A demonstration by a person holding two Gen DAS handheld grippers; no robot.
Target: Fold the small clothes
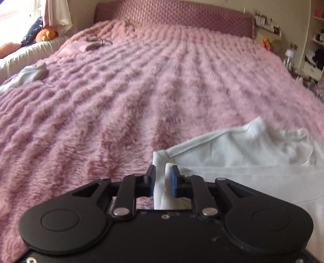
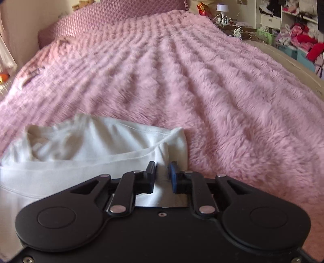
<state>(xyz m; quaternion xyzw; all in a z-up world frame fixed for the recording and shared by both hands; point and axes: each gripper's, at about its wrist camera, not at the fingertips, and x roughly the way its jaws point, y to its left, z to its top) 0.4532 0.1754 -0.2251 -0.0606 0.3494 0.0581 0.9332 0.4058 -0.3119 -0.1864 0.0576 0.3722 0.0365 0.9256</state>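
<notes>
White cotton garment point(image 1: 243, 159) at near edge of bed point(image 1: 141, 101), one bunched corner clamped in my left tool point(image 1: 163, 178), other in right tool point(image 2: 162, 176). Risk: thin pinch slips on lift; fluffy pink blanket point(image 2: 222, 101) drags hem, skews fold.

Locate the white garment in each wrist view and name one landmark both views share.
Left wrist: white garment lower right, a corner pinched in the left gripper.
Right wrist: same garment lower left, a corner pinched in the right gripper.
Shared landmark: quilted mauve headboard.
</notes>
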